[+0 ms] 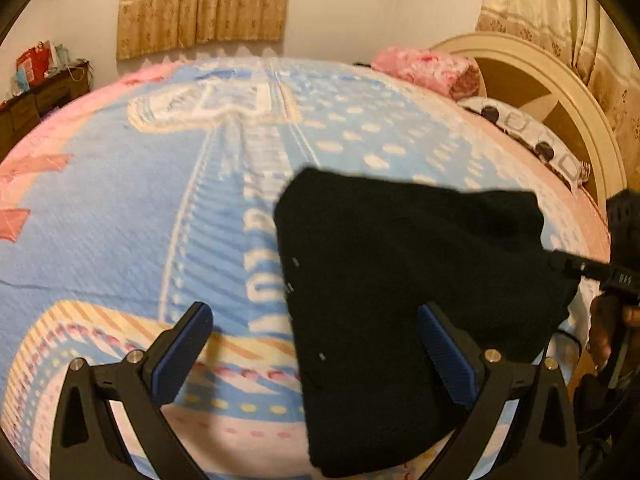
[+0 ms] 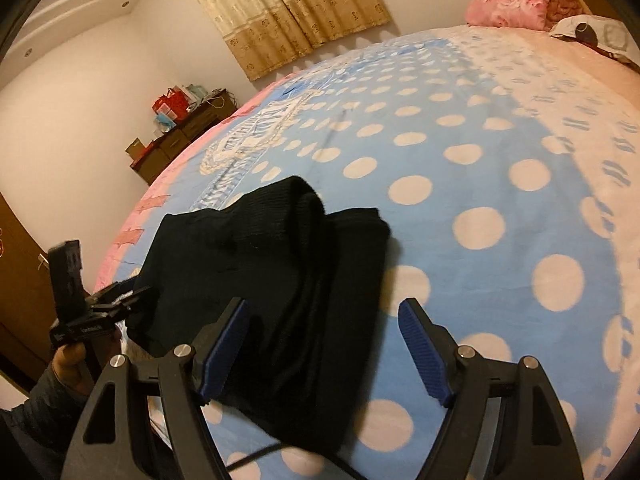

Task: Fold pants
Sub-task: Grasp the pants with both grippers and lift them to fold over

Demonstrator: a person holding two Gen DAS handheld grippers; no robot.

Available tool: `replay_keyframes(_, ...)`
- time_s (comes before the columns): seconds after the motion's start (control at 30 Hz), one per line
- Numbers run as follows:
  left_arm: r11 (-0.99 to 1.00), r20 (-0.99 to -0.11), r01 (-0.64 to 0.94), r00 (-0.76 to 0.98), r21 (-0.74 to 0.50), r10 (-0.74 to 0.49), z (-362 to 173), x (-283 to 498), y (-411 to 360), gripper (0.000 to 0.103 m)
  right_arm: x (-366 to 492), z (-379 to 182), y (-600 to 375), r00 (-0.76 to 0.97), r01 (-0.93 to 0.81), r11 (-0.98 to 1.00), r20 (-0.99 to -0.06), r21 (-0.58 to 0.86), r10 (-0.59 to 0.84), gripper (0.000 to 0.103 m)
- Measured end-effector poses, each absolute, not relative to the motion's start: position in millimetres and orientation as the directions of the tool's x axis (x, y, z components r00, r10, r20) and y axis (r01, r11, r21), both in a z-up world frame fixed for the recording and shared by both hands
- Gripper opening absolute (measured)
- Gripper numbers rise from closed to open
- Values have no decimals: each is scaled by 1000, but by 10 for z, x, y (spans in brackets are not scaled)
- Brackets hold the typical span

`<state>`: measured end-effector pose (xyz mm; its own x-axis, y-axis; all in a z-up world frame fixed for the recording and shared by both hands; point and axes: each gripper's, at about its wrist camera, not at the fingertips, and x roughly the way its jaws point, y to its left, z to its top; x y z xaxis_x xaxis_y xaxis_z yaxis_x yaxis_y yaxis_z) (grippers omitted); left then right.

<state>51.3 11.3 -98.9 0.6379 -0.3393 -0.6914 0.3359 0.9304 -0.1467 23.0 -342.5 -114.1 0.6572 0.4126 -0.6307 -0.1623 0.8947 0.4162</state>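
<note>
The black pants (image 1: pixel 400 280) lie folded in a compact bundle on the blue blanket (image 1: pixel 120 220) near the bed's front edge. They also show in the right wrist view (image 2: pixel 260 264), with a raised fold at the far end. My left gripper (image 1: pixel 316 344) is open and empty; its right finger hangs over the pants, its left over the blanket. My right gripper (image 2: pixel 324 344) is open and empty, just above the pants' right edge. The left gripper also appears at the left of the right wrist view (image 2: pixel 120 300), at the pants' left edge.
The bed carries a blue polka-dot blanket (image 2: pixel 480 160). A pink pillow (image 1: pixel 424 68) and a white patterned pillow (image 1: pixel 532 136) lie by the curved headboard (image 1: pixel 560 92). A dark dresser (image 2: pixel 188 132) stands by the wall past the bed. Curtains (image 1: pixel 200 4) hang behind.
</note>
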Motion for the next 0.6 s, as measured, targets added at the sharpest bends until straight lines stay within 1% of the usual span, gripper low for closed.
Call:
replay_keyframes(0.03,930,-691,334,637,-154,-343,-979,530,125,103,235,-1145,-3417,663,-166,896,-626,411,410,78)
replay_keyframes(0.2,903,-706,316,567,-290,-425,-1074,711,138,103,238,-1167,-3414,668,-188,894,-614,407,420,78)
replay_keyframes(0.27,896,-698,331,565,-297,-440,-1075,705,69,103,234,-1170,-3400,662,-197,890,-613,412,431,78)
replay_keyframes(0.33,878,-700,367,538,-308,-470,-1079,691,16,103,240,-1187,-3333,635,-234,868,-608,437,477,78)
replay_keyframes(0.4,878,-714,392,528,-275,-460,-1099,680,-96,102,228,-1193,-3214,640,-245,884,-619,398,456,78)
replay_keyframes(0.43,888,-726,397,537,-231,-429,-1108,660,-158,100,235,-1194,-3174,641,-246,892,-626,379,443,78)
replay_keyframes(0.47,895,-729,397,548,-204,-410,-1099,637,-171,84,250,-1190,-3152,643,-240,896,-630,375,436,78)
replay_keyframes(0.5,895,-725,404,556,-191,-405,-1078,604,-164,64,260,-1187,-3155,645,-231,894,-628,383,436,70)
replay_keyframes(0.53,889,-717,410,557,-201,-419,-1044,583,-143,47,270,-1186,-3168,644,-225,892,-627,393,439,46)
replay_keyframes(0.57,881,-710,412,548,-232,-443,-1004,562,-109,31,273,-1184,-3192,638,-227,878,-617,421,461,39)
replay_keyframes(0.6,882,-705,412,555,-229,-442,-969,538,-95,24,262,-1172,-3219,638,-231,860,-596,456,488,33)
